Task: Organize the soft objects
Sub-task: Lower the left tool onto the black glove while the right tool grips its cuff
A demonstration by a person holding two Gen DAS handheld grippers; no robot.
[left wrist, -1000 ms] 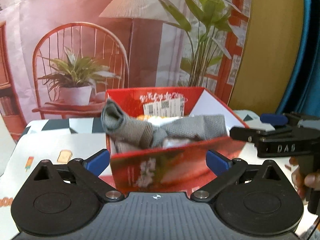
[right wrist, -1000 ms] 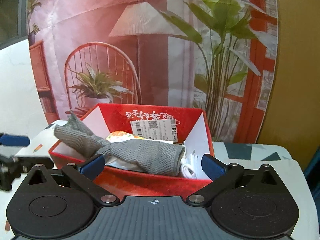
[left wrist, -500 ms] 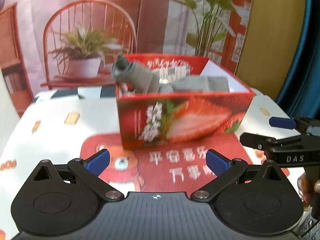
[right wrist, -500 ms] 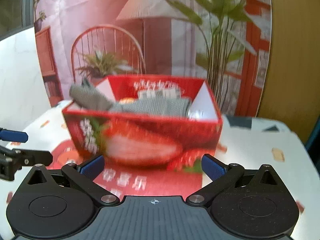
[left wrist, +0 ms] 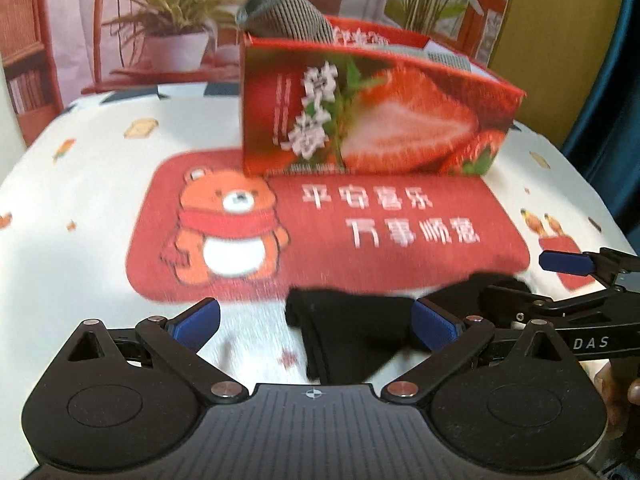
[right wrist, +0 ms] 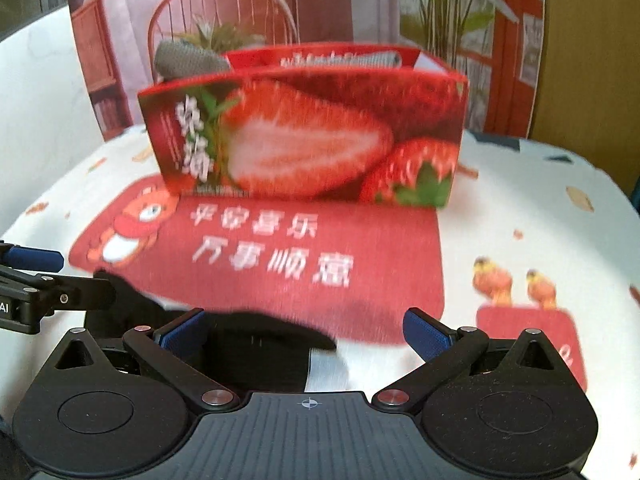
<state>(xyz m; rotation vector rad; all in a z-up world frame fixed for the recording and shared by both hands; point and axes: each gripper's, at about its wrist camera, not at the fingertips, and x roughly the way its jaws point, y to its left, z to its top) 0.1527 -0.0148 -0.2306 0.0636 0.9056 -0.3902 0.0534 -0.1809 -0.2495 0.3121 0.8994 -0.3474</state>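
A red box (left wrist: 372, 112) printed with strawberries is seen in the upper middle of both wrist views, standing at the far edge of a red mat (left wrist: 320, 232) with a cartoon bear and white lettering. The mat is spread on a white patterned tablecloth (left wrist: 80, 208). A grey knitted sock (left wrist: 284, 16) is draped over the box's upper left corner, part of it poking above the rim; in the right wrist view it (right wrist: 184, 58) is found at the box's (right wrist: 312, 136) upper left as well.

A black sock (left wrist: 348, 336) is laid on the tablecloth in the lower middle of the left wrist view, just at the near edge of the mat. The left gripper (left wrist: 316, 320) is held low over it with its blue-tipped fingers (left wrist: 198, 318) spread wide apart, the sock lying between them. Whether the sock is touched cannot be told because of blur.

In the right wrist view the black sock (right wrist: 264, 344) is seen at the lower left, partly between the fingers of the right gripper (right wrist: 306, 330), which are likewise spread wide with nothing clamped. The right gripper (left wrist: 568, 276) is also seen at the right edge of the left view, with part of a hand (left wrist: 616, 392) below it; the left gripper (right wrist: 36, 276) appears at the left edge of the right view.
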